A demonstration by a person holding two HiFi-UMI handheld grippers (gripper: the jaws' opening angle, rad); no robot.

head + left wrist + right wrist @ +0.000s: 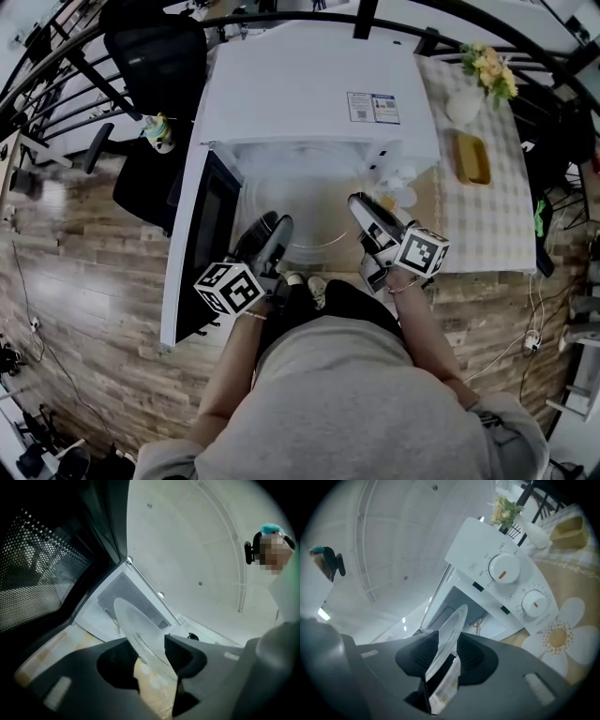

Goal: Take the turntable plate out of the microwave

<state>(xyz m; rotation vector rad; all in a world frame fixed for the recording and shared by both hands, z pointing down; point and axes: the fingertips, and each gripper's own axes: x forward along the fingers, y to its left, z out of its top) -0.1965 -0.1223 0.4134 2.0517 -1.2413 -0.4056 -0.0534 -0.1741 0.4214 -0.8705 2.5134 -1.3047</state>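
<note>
Two grippers of mine clamped on turntable plate [302,223]: left gripper [277,228] pinches its left rim, right gripper [362,206] its right rim. Plate sits at mouth of open microwave [309,94], door [200,246] swung out at my left.

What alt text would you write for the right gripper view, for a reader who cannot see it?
The right gripper has its jaws shut on the rim of the clear glass turntable plate, seen edge-on. Behind it stands the white microwave, cavity open, with two round dials on its panel.
</note>
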